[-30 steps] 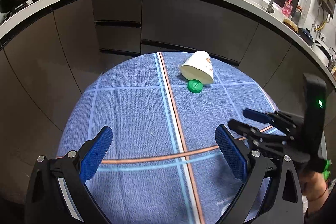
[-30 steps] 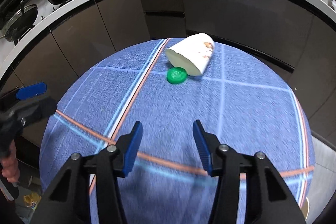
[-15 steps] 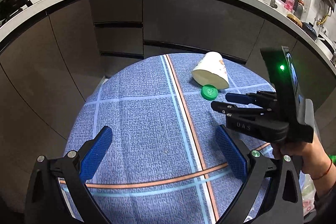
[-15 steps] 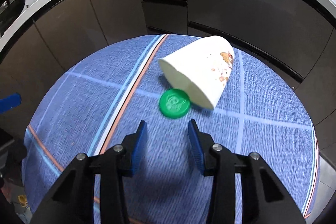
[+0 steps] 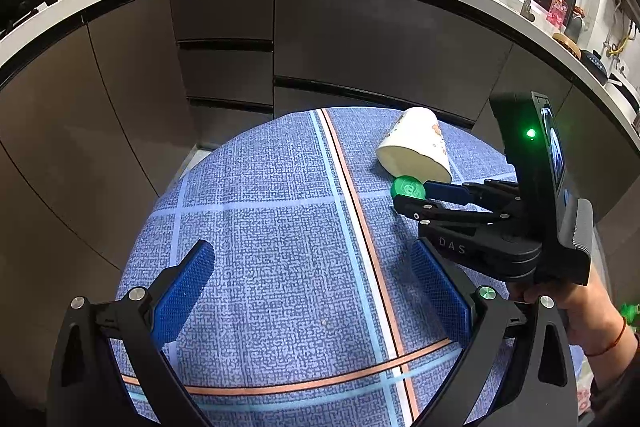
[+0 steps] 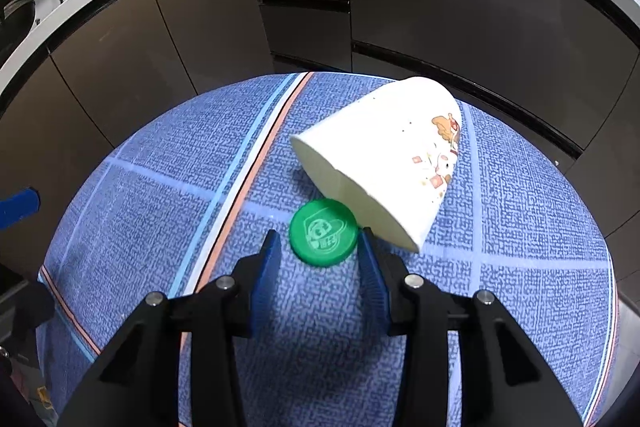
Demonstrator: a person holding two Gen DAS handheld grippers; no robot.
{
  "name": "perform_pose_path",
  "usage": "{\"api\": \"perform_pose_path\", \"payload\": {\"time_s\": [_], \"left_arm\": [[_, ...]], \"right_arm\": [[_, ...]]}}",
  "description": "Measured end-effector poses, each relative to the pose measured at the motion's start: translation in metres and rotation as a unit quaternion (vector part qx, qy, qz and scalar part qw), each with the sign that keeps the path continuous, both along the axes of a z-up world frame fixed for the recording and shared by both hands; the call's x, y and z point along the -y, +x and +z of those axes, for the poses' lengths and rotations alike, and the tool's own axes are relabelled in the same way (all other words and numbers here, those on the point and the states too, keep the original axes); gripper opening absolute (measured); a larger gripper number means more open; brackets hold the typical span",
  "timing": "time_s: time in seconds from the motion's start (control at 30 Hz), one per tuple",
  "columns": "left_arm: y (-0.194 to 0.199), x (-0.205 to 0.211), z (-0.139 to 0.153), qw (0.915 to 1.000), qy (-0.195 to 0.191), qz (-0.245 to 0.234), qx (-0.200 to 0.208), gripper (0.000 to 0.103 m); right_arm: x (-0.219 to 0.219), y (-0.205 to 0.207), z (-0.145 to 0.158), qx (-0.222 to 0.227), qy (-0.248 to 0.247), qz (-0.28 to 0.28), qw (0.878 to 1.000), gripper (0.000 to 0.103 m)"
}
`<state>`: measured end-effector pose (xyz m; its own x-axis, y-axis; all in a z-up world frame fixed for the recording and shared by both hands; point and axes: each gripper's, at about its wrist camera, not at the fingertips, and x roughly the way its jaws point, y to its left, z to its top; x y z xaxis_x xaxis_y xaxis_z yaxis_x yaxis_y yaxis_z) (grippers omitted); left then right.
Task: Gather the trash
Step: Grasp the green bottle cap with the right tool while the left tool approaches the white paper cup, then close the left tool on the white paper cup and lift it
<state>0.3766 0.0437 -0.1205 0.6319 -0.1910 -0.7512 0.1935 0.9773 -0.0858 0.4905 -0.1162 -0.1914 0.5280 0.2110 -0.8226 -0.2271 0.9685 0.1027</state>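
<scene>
Right gripper (image 6: 320,247) jaws parted, astride green cap (image 6: 323,231) — cup (image 6: 384,163) touching, left gripper (image 5: 312,291) wide over bare cloth (image 5: 272,227)

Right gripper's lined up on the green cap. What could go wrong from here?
1. The cap lies flat and thin on the tablecloth; the fingers may slip over it.
2. The far finger sits close to the tipped paper cup; closing may nudge it rolling.

White paper cup with cartoon print (image 6: 394,163), tipped on its side, round green plastic bottle cap (image 6: 323,231) flat just beside its rim
</scene>
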Motion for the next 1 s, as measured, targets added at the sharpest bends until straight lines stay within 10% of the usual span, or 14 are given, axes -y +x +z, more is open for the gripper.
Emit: {"api": "perform_pose_path", "payload": {"time_s": [1.0], "left_arm": [[0.128,0.124,-0.023,0.9962,0.015,-0.055,-0.066,0.095]], "right_arm": [[0.078,-0.084,0.029,0.057,0.011,-0.007,0.998,0.036]]}}
